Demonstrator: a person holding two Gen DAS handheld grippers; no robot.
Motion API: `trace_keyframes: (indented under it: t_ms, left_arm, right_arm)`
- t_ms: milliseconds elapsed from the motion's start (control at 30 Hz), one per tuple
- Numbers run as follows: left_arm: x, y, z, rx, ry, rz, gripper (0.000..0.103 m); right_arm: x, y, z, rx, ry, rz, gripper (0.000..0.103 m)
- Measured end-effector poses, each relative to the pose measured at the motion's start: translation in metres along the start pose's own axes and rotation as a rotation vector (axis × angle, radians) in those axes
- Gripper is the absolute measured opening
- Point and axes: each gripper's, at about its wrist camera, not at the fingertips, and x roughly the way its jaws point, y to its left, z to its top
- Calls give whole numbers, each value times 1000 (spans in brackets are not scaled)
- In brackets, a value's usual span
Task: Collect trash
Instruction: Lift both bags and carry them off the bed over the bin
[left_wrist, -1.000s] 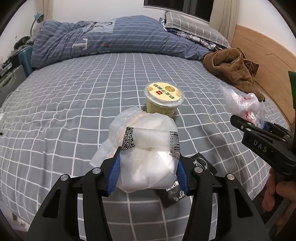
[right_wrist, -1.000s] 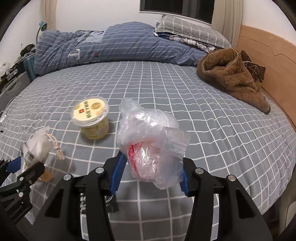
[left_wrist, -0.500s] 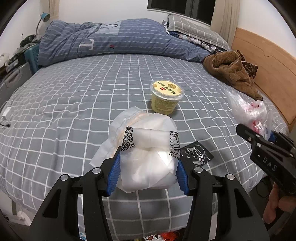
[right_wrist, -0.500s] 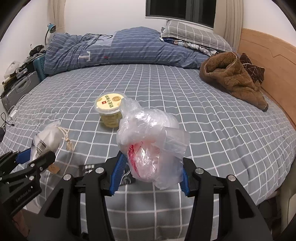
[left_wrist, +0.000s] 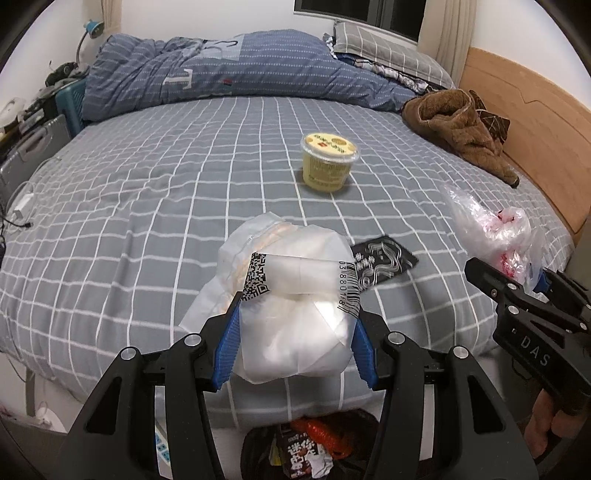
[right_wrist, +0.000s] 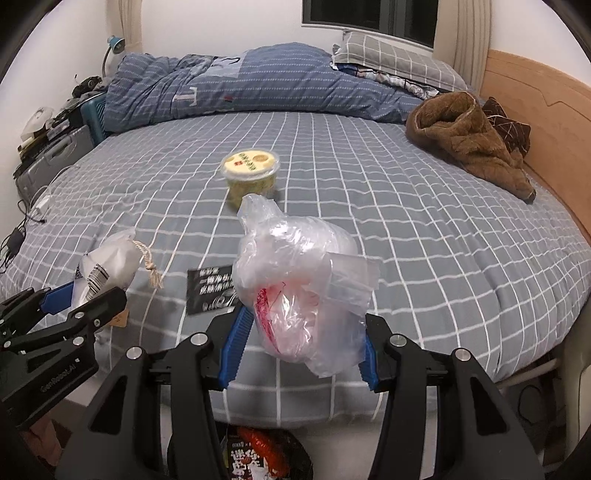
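**Left wrist view: trash held at the foot edge of the bed**

Landmark: yellow lidded cup (left_wrist: 330, 162), upright on the grey checked bed (left_wrist: 147, 206).

- Left hand-held gripper (left_wrist: 295, 350): nearer the camera than the cup, clamped on a white crumpled package (left_wrist: 291, 314) bearing barcode labels.
- Black sachet (left_wrist: 384, 260): flat on the bed, between cup and package, slightly right.
- Right hand-held gripper (right_wrist: 301, 349): right of the cup, closed on a clear plastic bag (right_wrist: 299, 288) with red print.
- Brown fleece garment (left_wrist: 461, 129): far right of the cup.
- Bin with wrappers (left_wrist: 310, 446): below the bed edge.
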Motion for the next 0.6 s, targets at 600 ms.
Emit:
trace_keyframes:
  t_ms: [600]
  left_arm:
    - [-38,3,-56,-11,28,5,51]
  right_arm:
    - [-47,19,-59,-11,27,33,48]
